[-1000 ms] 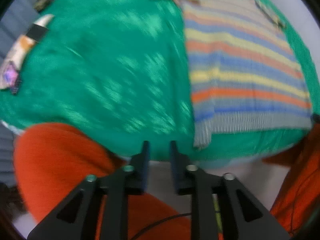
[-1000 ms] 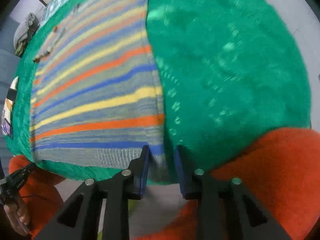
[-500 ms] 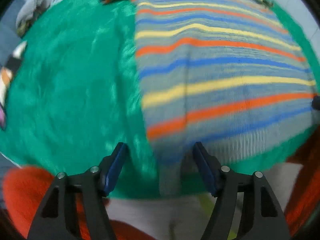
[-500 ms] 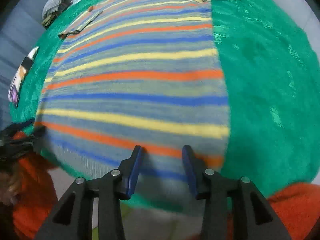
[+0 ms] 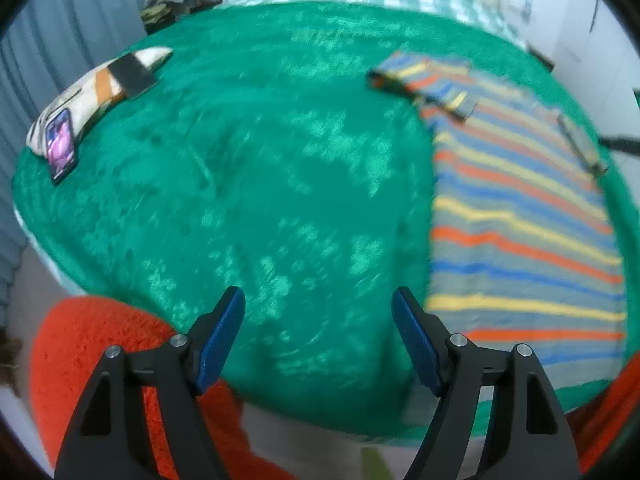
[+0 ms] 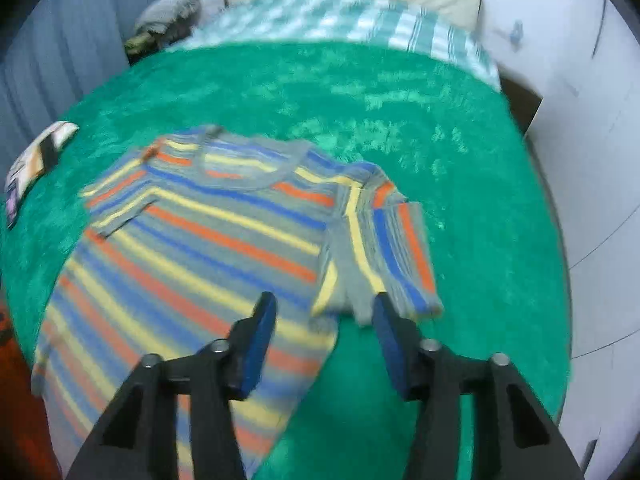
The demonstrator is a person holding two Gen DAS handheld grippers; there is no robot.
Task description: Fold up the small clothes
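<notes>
Nearest in the left wrist view, the left gripper (image 5: 318,320) has its jaws spreading wide, nothing between them but green blanket (image 5: 260,200); an orange-sleeved arm (image 5: 100,360) sits below it. The right gripper (image 6: 324,320) is parted and empty, hanging over the striped shirt (image 6: 192,264) just beside the near end of its right sleeve (image 6: 380,256). The shirt lies flat, face up, neckline away from the person, on the blanket. The right sleeve is turned down alongside the body; the left sleeve (image 6: 116,208) is spread out sideways. Judgement: laying-out looks complete and the sleeve folds come next; the right gripper must pinch the sleeve edge and carry it across the chest. Farther off: a patterned cloth (image 5: 100,88) with a phone (image 5: 60,148), then a checked bedsheet (image 6: 340,20).
</notes>
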